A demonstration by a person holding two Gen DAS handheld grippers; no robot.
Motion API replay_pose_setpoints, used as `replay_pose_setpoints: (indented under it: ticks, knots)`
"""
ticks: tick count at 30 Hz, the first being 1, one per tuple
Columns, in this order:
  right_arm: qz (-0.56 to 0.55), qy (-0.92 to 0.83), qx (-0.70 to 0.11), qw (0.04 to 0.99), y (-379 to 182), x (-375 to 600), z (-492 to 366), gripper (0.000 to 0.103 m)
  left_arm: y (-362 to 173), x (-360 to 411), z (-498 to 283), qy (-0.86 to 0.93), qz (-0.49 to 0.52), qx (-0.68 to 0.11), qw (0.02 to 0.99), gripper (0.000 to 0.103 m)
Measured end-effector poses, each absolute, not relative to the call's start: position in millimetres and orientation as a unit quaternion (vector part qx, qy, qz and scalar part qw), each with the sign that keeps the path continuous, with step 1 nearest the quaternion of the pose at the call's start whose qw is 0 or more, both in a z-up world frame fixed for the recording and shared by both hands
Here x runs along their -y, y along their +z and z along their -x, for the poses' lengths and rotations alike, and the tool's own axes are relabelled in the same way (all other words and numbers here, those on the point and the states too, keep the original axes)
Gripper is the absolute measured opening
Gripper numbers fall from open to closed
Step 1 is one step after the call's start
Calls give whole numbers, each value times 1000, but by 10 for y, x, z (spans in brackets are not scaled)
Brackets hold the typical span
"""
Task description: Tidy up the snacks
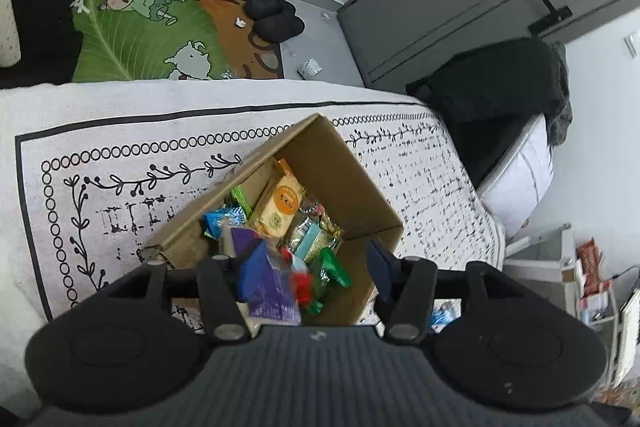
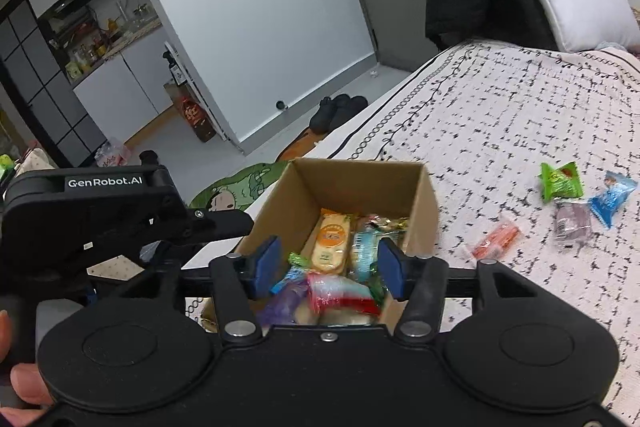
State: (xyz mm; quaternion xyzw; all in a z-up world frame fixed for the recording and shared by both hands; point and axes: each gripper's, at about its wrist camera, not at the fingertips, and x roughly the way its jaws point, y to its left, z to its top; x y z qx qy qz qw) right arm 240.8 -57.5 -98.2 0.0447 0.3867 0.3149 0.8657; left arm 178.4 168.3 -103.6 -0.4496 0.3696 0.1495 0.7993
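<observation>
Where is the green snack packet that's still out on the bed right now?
In the right wrist view, the green snack packet lies on the patterned blanket, right of the cardboard box, just left of the blue packet and above the purple one.

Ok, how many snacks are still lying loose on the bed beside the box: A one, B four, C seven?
B: the right wrist view shows a green packet, a blue packet, a purple packet and an orange stick on the blanket right of the cardboard box.

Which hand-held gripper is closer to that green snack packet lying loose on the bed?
Right. The right hand-held gripper hovers over the box, beside the green packet; the left sits farther.
</observation>
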Motion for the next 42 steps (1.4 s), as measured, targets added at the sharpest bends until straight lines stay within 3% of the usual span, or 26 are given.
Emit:
replay_pose_setpoints:
  ticks: [2,5,16,25,32,42]
  knots:
    - [-52,309,-386,868,-974,692,-2436,54,-1032,-1612,-1810,154,437,-374,803,68]
    - [-58,297,-381,874,-966,880,-2486,61,-1035,-1495,-1865,153,416,-383,810,74]
    - [-52,258,-374,889,-1019,1484,-2688,73,-993,-955,-2047,121,346,-408,836,77]
    - [-45,249,-358,899,-996,1879,-2781,84,-887,-553,-2127,81,299,-400,862,91]
    - [-45,244,-345,905,-1065,2167,-2859,94,-882,-220,-2181,51,270,-388,880,92]
    - [-69,232,-350,905,-1337,2536,-2979,95,-1052,57,-2279,47,243,-391,886,92]
